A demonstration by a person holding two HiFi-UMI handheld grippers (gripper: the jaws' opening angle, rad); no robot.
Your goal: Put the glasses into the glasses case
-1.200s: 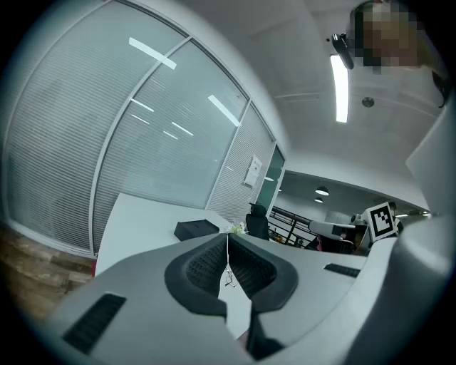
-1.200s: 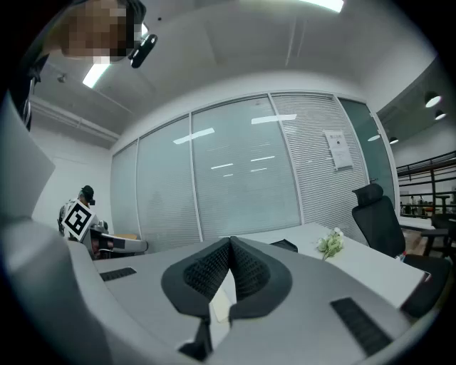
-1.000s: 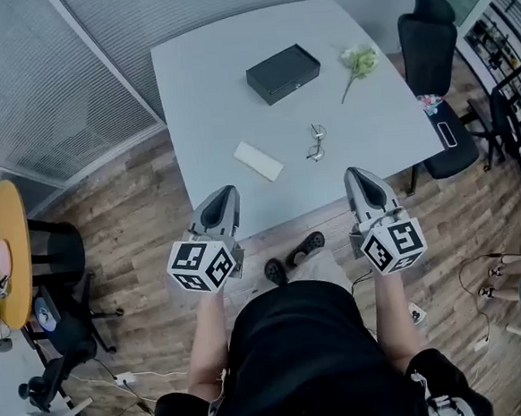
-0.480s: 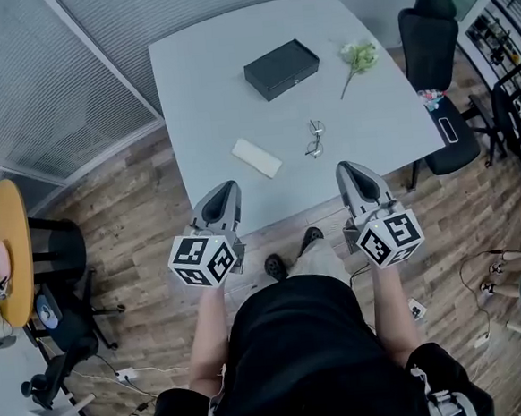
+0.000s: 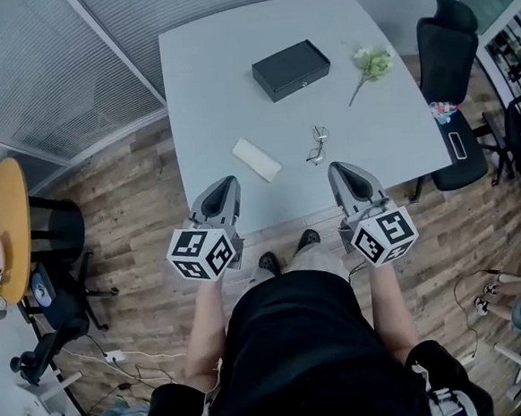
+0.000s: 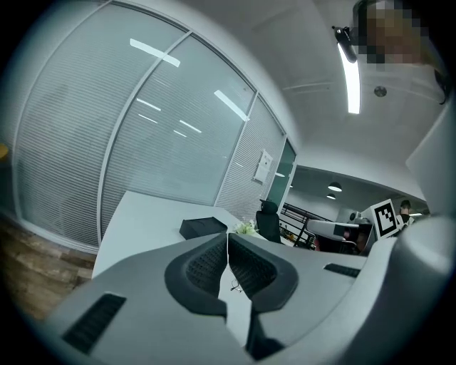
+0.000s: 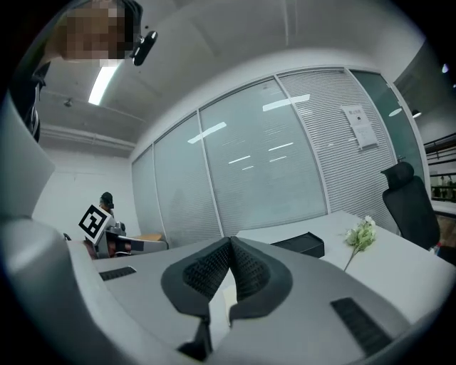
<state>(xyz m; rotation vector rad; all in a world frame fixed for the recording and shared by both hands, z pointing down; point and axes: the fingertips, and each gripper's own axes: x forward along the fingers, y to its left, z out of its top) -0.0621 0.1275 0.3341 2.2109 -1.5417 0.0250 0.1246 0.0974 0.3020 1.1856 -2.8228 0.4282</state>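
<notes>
At the near edge of the pale grey worktop [image 5: 206, 90]: left gripper [image 5: 226, 186], jaws together, empty; right gripper [image 5: 339, 171], jaws together, empty. Just beyond the right one lie thin wire-framed glasses [image 5: 317, 144], well apart from the black rectangular glasses case [image 5: 291, 69], apparently closed. The glasses are probably light and fragile; grip bridge or temple, not lenses.
</notes>
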